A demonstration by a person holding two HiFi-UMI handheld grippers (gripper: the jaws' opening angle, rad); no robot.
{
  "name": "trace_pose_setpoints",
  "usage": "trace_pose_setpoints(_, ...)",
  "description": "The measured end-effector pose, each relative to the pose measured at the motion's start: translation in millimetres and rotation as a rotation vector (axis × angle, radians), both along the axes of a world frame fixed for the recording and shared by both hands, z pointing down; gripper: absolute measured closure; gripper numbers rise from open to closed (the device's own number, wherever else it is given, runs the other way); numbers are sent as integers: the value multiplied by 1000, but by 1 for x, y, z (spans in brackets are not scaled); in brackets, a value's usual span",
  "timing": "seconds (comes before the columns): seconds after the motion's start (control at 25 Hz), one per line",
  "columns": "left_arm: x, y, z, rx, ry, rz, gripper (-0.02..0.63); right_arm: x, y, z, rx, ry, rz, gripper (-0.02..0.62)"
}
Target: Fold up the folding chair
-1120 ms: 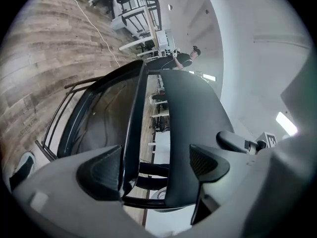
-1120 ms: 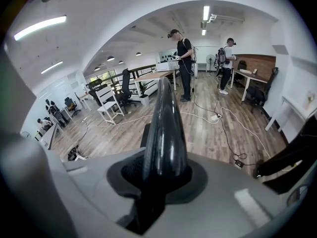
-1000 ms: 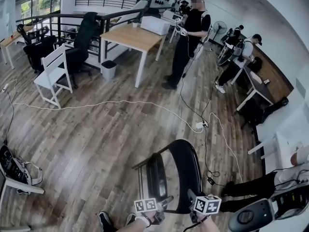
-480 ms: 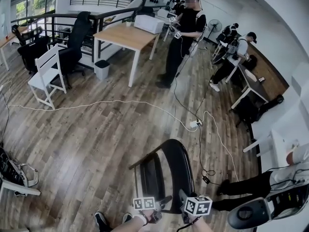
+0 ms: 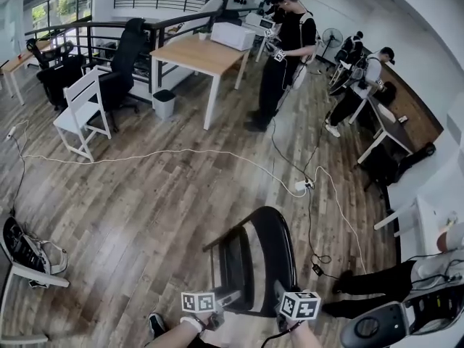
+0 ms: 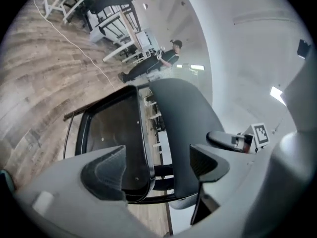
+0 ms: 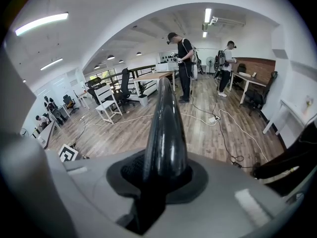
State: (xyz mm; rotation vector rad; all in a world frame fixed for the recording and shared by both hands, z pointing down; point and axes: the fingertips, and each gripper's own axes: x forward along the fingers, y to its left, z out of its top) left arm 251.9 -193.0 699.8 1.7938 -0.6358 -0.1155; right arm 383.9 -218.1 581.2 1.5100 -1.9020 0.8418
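The black folding chair [image 5: 279,252] stands on the wooden floor [image 5: 145,216] at the person's feet. The right gripper [image 7: 166,170] clamps its backrest edge, and the left gripper [image 6: 156,165] is open around seat and backrest. A white cable [image 5: 181,152] crosses beyond, well apart.

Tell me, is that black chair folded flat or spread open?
Partly folded: the chair has its seat tipped up close beside the backrest, a gap left between them.

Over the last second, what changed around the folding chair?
The left gripper shifted left in the head view, jaws open with the seat edge between them. The right gripper stays clamped on the backrest, and the folding chair has kept its pose.
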Motion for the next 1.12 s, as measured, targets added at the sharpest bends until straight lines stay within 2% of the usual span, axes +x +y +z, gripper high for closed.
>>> trace_pose_setpoints(0.24, -78, -19, -64, 131, -36, -102, 190, 2, 2, -4, -5, 10, 1, 512)
trace_pose_setpoints(0.4, -121, -14, -88, 242, -173, -72, 198, 0, 3, -2, -1, 17, -7, 512)
trace_pose_setpoints(0.44, -133, -12, -90, 266, -217, -62, 221, -2, 4, 0, -2, 20, -7, 512)
trace_pose_setpoints(0.6, -183, -17, -104, 337, -384, -102, 444, -9, 9, 2, 4, 29, -3, 512)
trace_pose_setpoints(0.76, -213, -31, -136, 431, -505, -149, 547, -15, 5, 1, 7, 29, -7, 512)
trace_pose_setpoints(0.96, -225, -37, -168, 548, -602, -123, 572, -20, 9, -2, -7, 47, 9, 512)
trace_pose_setpoints(1.12, -230, -47, -180, 584, -610, -128, 572, -24, 8, 1, -3, 55, 7, 512)
